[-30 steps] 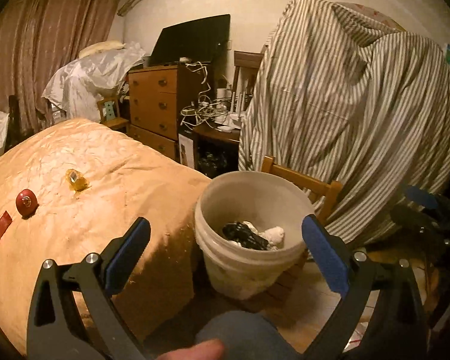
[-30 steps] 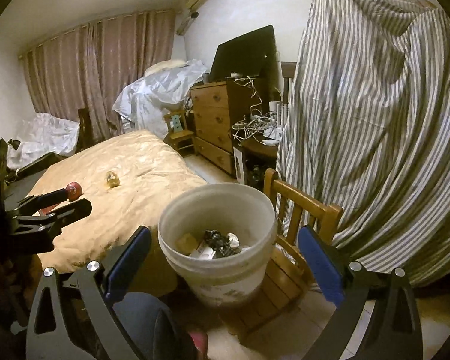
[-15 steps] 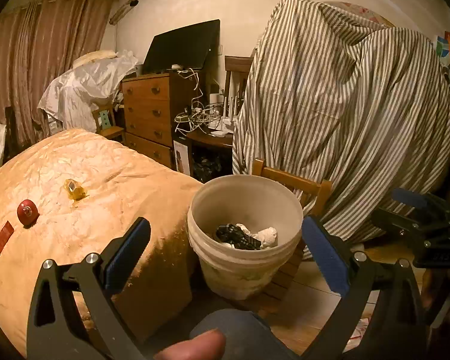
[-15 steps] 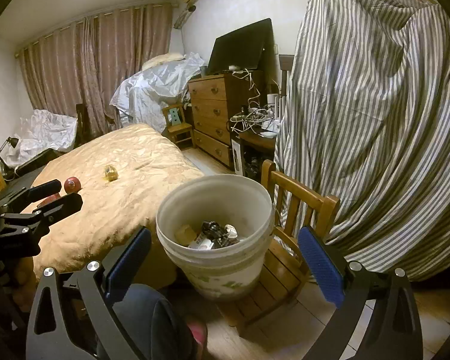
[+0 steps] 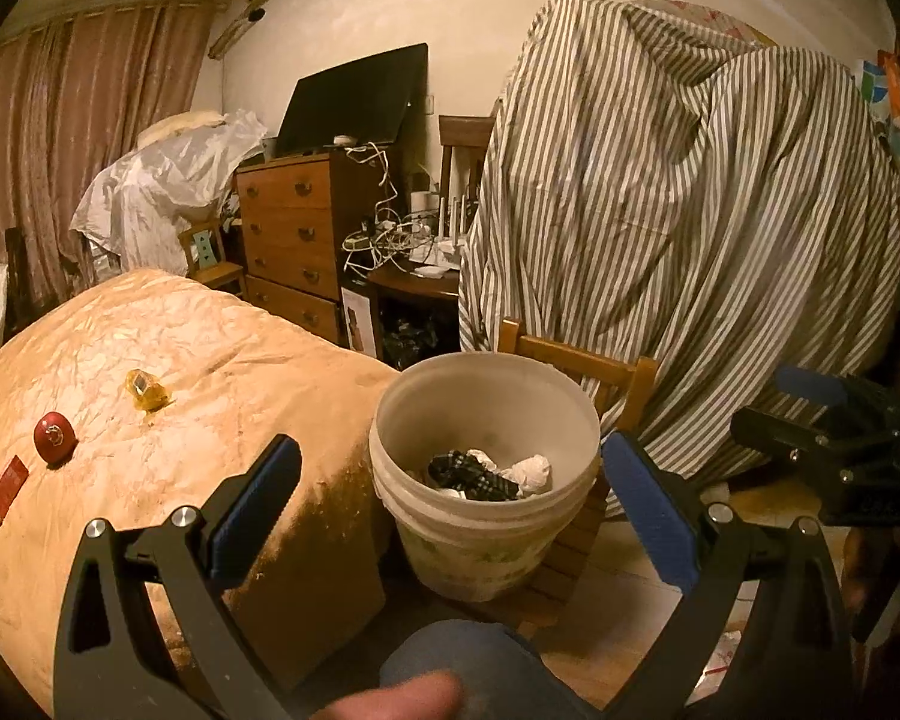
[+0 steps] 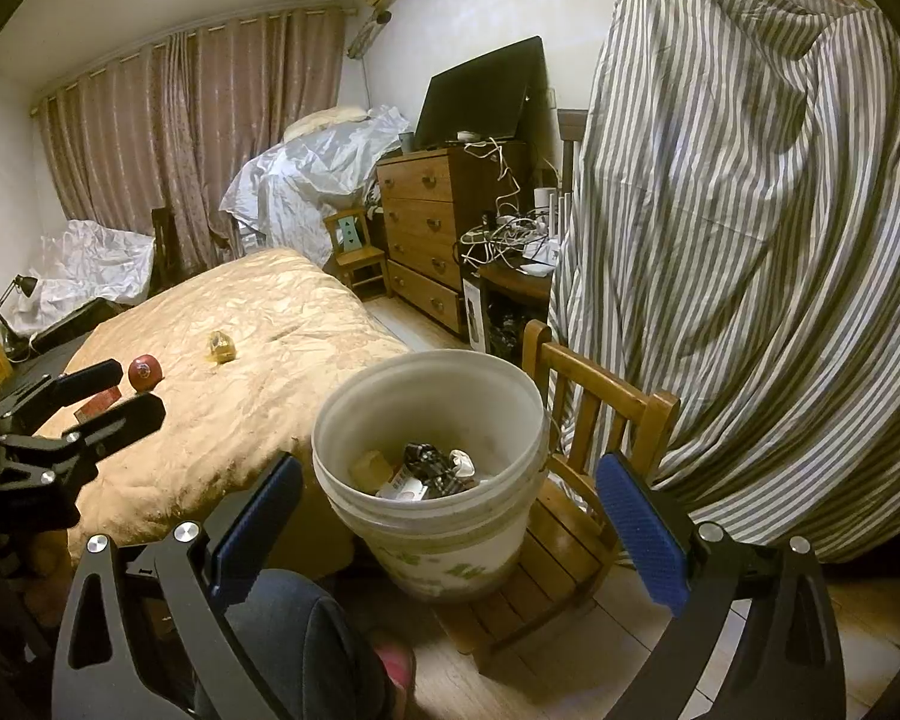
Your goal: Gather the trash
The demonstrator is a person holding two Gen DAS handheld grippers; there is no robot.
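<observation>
We see the white bucket (image 5: 485, 468) sitting on a small wooden chair (image 6: 606, 420), just beside the foot of the bed (image 5: 180, 396). Inside it: a dark checked scrap (image 5: 471, 474), crumpled white paper (image 5: 531, 471), and from the right wrist view also a tan block (image 6: 372, 468) and a printed wrapper (image 6: 405, 487). Bucket's outer wall is stained greenish low down.

Still on the bed cover, well apart from the bucket: a yellow clear wrapper (image 5: 144, 390), a red round item (image 5: 54, 437) near it, and a red flat packet (image 5: 6, 489) toward the edge.

Our left gripper (image 5: 450, 501) is held level w/ blue pads (image 5: 252, 498) spread wide, nothing btwn them, aimed at the bucket. Our right gripper (image 6: 450, 501) is the same: pads (image 6: 642, 528) wide apart, empty, bucket framed btwn them. In the right wrist view the left gripper shows at the far left, over the bed edge near the red items. A knee in blue jeans (image 6: 294, 636) sits below both.
</observation>
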